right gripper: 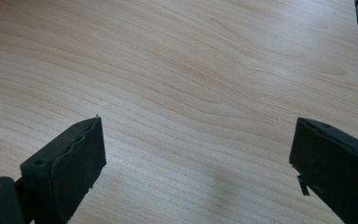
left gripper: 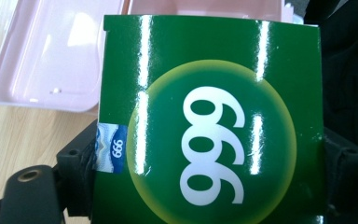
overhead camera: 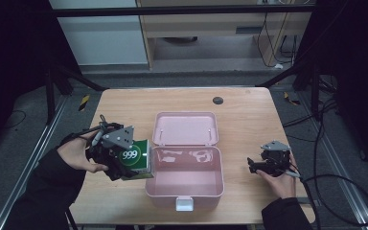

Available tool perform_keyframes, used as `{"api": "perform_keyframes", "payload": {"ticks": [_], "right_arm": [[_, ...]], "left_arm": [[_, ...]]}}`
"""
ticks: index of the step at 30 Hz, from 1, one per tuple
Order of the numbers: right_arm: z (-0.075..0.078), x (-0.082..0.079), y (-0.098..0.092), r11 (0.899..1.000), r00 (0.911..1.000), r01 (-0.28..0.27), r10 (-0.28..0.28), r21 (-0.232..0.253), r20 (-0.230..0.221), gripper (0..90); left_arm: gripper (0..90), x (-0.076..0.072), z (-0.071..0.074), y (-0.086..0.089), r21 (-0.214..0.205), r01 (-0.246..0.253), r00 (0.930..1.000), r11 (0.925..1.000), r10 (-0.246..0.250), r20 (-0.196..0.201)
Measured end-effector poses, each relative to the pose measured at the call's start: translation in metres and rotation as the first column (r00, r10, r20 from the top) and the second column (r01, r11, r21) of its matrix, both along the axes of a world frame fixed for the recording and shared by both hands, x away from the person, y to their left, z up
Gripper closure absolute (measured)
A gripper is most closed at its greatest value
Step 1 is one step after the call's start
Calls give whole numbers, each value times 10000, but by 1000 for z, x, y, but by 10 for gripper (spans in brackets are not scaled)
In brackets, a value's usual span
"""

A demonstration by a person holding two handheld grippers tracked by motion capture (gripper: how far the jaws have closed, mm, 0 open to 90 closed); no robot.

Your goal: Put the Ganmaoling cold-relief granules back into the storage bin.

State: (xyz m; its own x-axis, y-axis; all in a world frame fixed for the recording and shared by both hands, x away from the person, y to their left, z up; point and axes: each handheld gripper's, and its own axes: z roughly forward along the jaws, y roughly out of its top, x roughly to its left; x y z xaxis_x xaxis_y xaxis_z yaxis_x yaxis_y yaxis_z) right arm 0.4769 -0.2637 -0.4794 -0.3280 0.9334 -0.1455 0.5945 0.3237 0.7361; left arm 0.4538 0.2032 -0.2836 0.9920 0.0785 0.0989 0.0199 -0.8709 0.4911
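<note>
On the left, the left gripper (overhead camera: 133, 160) pinched a green box (overhead camera: 136, 159) with "999" on it. The box sat between its jaws, and the jaws pressed on its two sides. In the left gripper view the green box (left gripper: 209, 121) stood right in front of the camera, with a black jaw at each side near the bottom. The box hung just above the table (overhead camera: 124, 103), close beside the left wall of the pink case (overhead camera: 184, 189).

The case lay just to the right of the box. It was open, and its lid (overhead camera: 186, 128) lay flat on the table behind it. The inside looked bare, so there seemed to be room for the box. The box was on the left side, so the left hand (overhead camera: 79, 155) was much nearer to it than the other hand. I think the box had to go to the right and over the near wall, then down inside. That wall was the only thing in the way.

On the right, the right gripper (overhead camera: 256, 167) rested low on the table, well apart from the case. Its jaws were spread wide in the right gripper view, with only wood (right gripper: 191, 84) between them. A small dark dot (overhead camera: 218, 100) sat far back on the table.
</note>
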Motion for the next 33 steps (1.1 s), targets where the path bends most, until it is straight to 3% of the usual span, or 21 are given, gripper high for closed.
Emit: {"api": "perform_keyframes", "payload": {"ticks": [19,33], "right_arm": [[-1,0,1,9999,10000,-1,1,-144,-52,37],[-2,0,1,9997,9999,-73,70,-226,-123,38]], "left_arm": [[145,5,6,-40,-114,481,9988,9988,-481,2],[145,12,-3,-61,-2,835,9965,9965,-835,-17]]}}
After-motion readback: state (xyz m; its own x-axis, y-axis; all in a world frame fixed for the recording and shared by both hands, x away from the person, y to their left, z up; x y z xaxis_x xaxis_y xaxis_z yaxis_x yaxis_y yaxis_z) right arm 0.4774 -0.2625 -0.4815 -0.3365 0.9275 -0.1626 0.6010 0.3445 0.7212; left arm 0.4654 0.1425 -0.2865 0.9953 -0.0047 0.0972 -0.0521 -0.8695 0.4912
